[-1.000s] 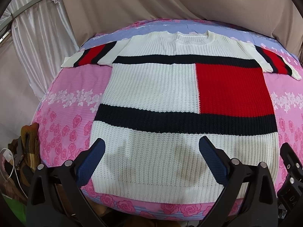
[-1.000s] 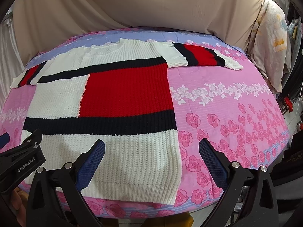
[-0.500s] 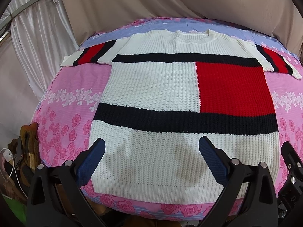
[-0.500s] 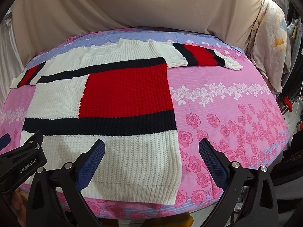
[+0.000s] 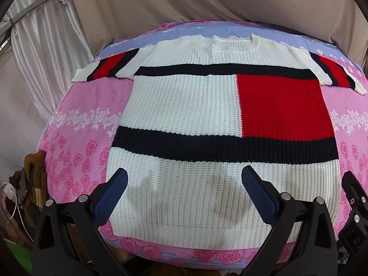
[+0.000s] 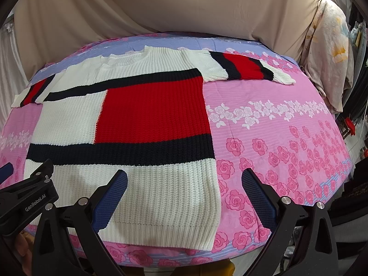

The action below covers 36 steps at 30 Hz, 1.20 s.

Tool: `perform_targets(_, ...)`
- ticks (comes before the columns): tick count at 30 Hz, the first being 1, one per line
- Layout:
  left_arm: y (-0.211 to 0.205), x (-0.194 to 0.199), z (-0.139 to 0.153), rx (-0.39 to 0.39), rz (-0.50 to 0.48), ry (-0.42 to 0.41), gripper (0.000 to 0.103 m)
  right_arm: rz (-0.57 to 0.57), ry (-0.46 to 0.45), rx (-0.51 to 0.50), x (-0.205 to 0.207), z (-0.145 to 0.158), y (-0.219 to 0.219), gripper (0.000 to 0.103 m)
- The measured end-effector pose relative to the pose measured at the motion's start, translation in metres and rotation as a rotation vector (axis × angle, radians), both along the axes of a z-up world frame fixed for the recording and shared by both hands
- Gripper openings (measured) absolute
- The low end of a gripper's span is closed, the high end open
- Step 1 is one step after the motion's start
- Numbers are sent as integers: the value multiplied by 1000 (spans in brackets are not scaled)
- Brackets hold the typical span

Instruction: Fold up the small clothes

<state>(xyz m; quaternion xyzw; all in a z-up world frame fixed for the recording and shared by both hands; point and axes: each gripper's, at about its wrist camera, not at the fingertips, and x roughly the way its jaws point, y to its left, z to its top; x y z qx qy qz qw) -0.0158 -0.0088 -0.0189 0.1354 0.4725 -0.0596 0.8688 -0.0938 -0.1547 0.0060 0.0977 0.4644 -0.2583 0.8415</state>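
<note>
A white knit sweater (image 5: 184,105) with black bands and a red block lies flat and face up on the pink floral bed sheet (image 5: 80,151), sleeves spread out. It also shows in the right wrist view (image 6: 147,105). My left gripper (image 5: 184,181) is open and empty above the sweater's near hem, left of middle. My right gripper (image 6: 184,181) is open and empty above the hem's right corner. The left gripper's body (image 6: 27,195) shows at the right view's left edge.
The bed (image 6: 287,138) ends just below the hem. Beige curtain (image 5: 207,0) hangs behind it. Brown clutter and a white cable (image 5: 20,195) sit off the bed's left side. A pale floral cloth (image 6: 331,46) hangs at the right.
Both views have drifted slightly forward over the sweater; the hem sits a little lower in frame. Both grippers stay open and the sweater has not moved.
</note>
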Motion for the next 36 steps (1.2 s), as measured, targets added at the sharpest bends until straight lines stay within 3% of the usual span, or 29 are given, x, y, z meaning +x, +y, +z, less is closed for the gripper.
perform_targets(21, -4, 6, -2, -3, -5, 10, 97, 2, 1, 4, 1, 0, -2, 98)
perform_targets(30, -18, 13, -13, -19, -32, 37, 97, -6, 21, 85, 11, -16, -20, 98)
perform_targets(33, -28, 22, -13, -36, -53, 52, 97, -18, 14, 121, 16, -22, -39, 98)
perform_targets(36, -44, 37, -5, -42, -72, 31, 97, -87, -31, 148, 25, -21, -93, 97)
